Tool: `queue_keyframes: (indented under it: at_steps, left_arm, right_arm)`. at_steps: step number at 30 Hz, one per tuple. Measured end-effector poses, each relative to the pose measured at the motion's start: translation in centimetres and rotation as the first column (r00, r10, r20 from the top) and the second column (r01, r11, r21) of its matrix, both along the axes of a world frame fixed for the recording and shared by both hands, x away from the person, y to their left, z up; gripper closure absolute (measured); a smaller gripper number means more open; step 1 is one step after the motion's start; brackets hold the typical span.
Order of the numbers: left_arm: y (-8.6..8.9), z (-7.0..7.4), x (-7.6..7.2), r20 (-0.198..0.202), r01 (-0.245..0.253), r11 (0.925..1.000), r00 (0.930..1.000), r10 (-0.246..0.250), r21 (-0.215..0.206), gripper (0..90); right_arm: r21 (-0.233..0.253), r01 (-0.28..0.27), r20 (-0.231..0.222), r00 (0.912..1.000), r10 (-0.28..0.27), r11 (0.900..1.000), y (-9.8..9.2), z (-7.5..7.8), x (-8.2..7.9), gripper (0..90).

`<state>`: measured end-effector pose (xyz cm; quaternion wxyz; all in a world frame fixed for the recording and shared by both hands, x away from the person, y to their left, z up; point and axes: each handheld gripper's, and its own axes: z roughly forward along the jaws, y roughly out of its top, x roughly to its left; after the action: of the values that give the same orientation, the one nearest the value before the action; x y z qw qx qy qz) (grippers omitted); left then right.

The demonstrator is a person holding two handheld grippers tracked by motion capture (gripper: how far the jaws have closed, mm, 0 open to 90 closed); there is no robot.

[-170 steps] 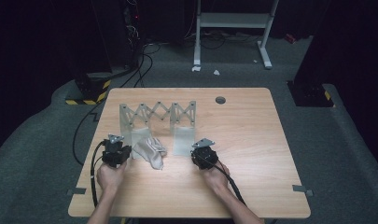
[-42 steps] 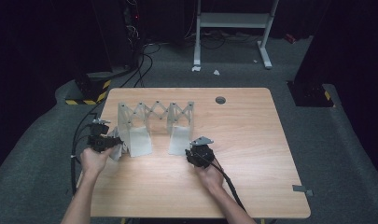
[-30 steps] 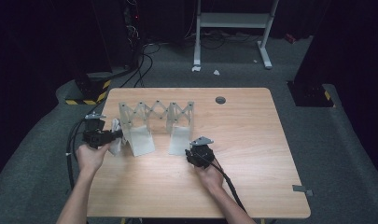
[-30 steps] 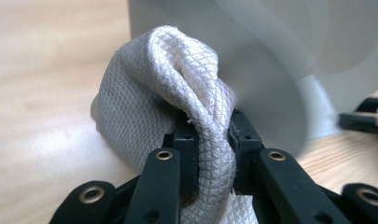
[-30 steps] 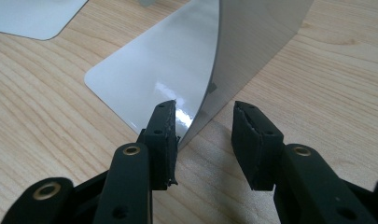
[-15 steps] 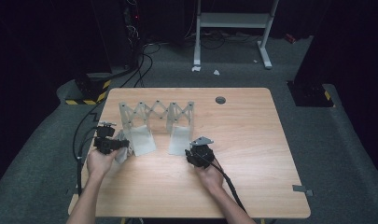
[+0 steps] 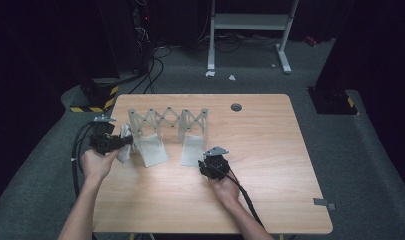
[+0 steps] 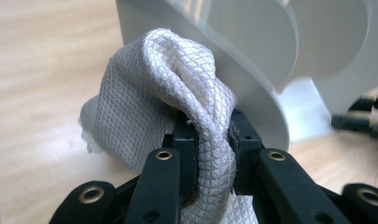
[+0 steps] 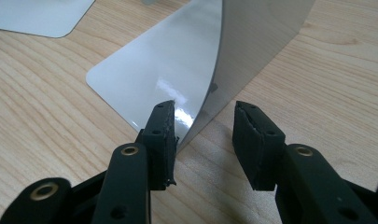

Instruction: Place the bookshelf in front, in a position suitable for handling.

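Observation:
My left gripper (image 7: pixel 110 142) is shut on a white quilted cloth (image 7: pixel 124 146) at the table's left edge, just left of a grey expanding rack (image 7: pixel 167 119). In the left gripper view the cloth (image 8: pixel 149 93) bulges up between the jaws of the left gripper (image 8: pixel 207 135), right beside a curved rack plate (image 8: pixel 252 70). My right gripper (image 7: pixel 213 161) rests on the table at the near corner of the rack's right plate (image 7: pixel 191 150). In its own view the right gripper (image 9: pixel 207 123) stands open, with the bent corner of that shiny plate (image 9: pixel 149 79) between the jaws.
The wooden table (image 7: pixel 270 150) has a round cable hole (image 7: pixel 236 107) at the back right. The rack's left plate (image 7: pixel 151 148) lies flat toward me. Cables trail off the table's left side onto the grey floor.
The cloth lay between the two plates several seconds ago; my left gripper has carried it to the rack's left side and shifted slightly over the last second. The right gripper has stayed put.

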<state>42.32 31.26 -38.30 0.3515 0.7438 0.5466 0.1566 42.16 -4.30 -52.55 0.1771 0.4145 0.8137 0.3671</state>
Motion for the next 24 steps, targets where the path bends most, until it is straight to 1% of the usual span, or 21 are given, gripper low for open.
queue_keyframes:
  at_steps: [2,3,5,7,8,10,12,14,16,18,20,21,24]
  left_arm:
    - [0.4,-0.1,0.8,0.002,-0.022,0.9995,0.9998,0.022,-0.023,76.4]
    - [0.6,-0.5,1.3,-0.005,-0.035,0.9988,0.9994,0.035,-0.035,76.4]
    - [0.8,-1.6,2.2,-0.040,-0.054,0.9979,0.9978,0.053,-0.035,76.4]
    - [0.7,-3.0,2.9,-0.079,-0.062,0.9980,0.9950,0.061,-0.013,76.4]
    - [0.7,-3.7,3.1,-0.094,-0.064,0.9979,0.9935,0.063,-0.006,76.4]
    - [0.7,-4.9,3.3,-0.124,-0.068,0.9976,0.9901,0.066,-0.011,76.4]
    - [0.8,-5.7,3.5,-0.157,-0.063,0.9979,0.9858,0.061,-0.013,76.3]
    - [0.8,-6.0,3.6,-0.178,-0.062,0.9979,0.9824,0.058,-0.019,76.3]
    - [0.9,-5.6,3.7,-0.177,-0.061,0.9979,0.9826,0.056,-0.023,76.3]
    - [0.9,-4.6,3.7,-0.153,-0.059,0.9980,0.9866,0.055,-0.022,76.4]
    - [1.1,-3.1,3.6,-0.117,-0.052,0.9986,0.9919,0.050,-0.014,76.4]
    - [1.1,-2.4,3.5,-0.095,-0.052,0.9985,0.9942,0.050,-0.017,76.4]
    - [1.4,-0.1,3.6,-0.033,-0.049,0.9986,0.9983,0.048,-0.020,76.4]
  right_arm:
    - [0.001,0.000,-0.001,1.0000,0.000,1.000,0.0,0.0,0.0,59.3]
    - [0.002,-0.001,-0.001,1.0000,0.001,1.000,0.0,0.0,0.0,59.3]
    - [0.002,-0.001,-0.001,1.0000,0.001,1.000,0.0,0.0,0.0,59.3]
    - [0.002,-0.001,-0.001,1.0000,0.001,1.000,0.0,0.0,0.0,59.3]
    - [0.002,-0.001,-0.001,1.0000,0.001,1.000,0.0,0.0,0.0,59.3]
    - [0.001,-0.001,-0.001,1.0000,0.001,1.000,0.0,0.0,0.0,59.3]
    - [0.000,-0.002,0.001,1.0000,0.002,1.000,0.0,0.0,0.0,59.3]
    - [0.001,-0.001,0.000,1.0000,0.001,1.000,0.0,0.0,0.0,59.3]
    - [0.001,-0.001,0.001,1.0000,0.001,1.000,0.0,0.0,0.0,59.3]
    - [0.000,-0.001,0.000,1.0000,0.001,1.000,0.0,0.0,0.0,59.3]
    - [0.001,-0.001,0.000,1.0000,0.001,1.000,0.0,0.0,0.0,59.3]
    - [0.000,-0.002,0.001,1.0000,0.002,1.000,0.0,0.0,0.0,59.3]
    - [0.002,0.000,-0.002,1.0000,0.000,1.000,0.0,0.0,-0.1,59.3]
